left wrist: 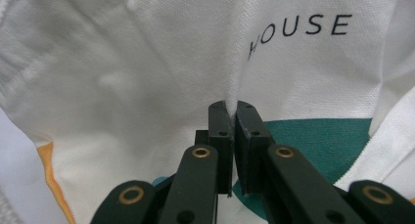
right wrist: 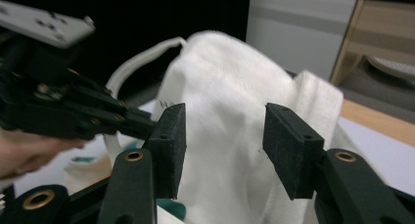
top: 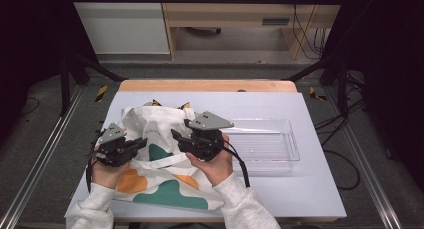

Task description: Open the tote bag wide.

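White tote bag (left wrist: 147, 62) fold pinched in left hand-held gripper (left wrist: 230, 114); right hand-held gripper (right wrist: 222, 136) apart.

white tote bag (top: 160, 154) with teal and orange shapes, black lettering.

Black grippers (top: 145, 142), brass-riveted fingers (right wrist: 169, 141), grey plates, pale sleeves (top: 240, 201).

Left tongs (left wrist: 230, 111) clamped tight, right tongs (right wrist: 225, 136) parted
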`<state>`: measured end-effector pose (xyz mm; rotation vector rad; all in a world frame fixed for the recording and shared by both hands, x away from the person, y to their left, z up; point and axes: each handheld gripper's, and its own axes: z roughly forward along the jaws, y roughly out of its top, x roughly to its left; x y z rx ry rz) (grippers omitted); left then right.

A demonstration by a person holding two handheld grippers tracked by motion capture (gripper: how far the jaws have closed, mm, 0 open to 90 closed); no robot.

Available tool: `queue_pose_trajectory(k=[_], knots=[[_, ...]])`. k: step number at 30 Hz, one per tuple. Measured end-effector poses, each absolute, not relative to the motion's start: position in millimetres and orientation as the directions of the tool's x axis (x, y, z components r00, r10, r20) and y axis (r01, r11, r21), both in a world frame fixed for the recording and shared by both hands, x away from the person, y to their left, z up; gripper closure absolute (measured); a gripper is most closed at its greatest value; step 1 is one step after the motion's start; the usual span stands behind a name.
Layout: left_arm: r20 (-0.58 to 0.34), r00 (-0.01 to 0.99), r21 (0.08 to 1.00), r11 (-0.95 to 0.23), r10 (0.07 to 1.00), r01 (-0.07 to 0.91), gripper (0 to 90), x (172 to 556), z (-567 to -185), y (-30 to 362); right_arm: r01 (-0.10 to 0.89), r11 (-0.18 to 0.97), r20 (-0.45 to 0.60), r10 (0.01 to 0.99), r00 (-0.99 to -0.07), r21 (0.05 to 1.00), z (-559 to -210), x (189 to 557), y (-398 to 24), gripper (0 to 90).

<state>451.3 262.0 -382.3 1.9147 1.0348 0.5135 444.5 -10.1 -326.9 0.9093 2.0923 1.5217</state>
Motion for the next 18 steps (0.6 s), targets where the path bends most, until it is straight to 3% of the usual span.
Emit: queue_pose_trajectory(k=[9,12,13,14,17,18], knots=[[-0.056,0.574,0.841,-0.270,0.817,0.468,86.1,447,-385,265,0.364,0.236,0.080,0.734,-0.675,0.901,-356,456,-14,57.5],[-0.070,0.573,0.842,-0.260,0.817,0.473,85.5,447,-387,265,0.369,0.259,0.073,0.725,-0.685,0.892,-360,458,-11,73.6],[-0.070,0.573,0.842,-0.260,0.817,0.473,84.9,447,-387,265,0.369,0.259,0.073,0.725,-0.685,0.892,-360,458,-11,73.6],[-0.069,0.572,0.844,-0.258,0.817,0.471,84.1,447,-386,266,0.383,0.257,0.089,0.719,-0.689,0.887,-360,459,-11,82.8],[-0.065,0.573,0.846,-0.259,0.817,0.466,80.8,447,-385,265,0.382,0.261,0.082,0.724,-0.684,0.887,-361,459,-10,87.2],[-0.062,0.564,0.853,-0.250,0.823,0.458,70.3,447,-384,265,0.380,0.259,0.082,0.723,-0.686,0.888,-361,458,-10,88.5]])
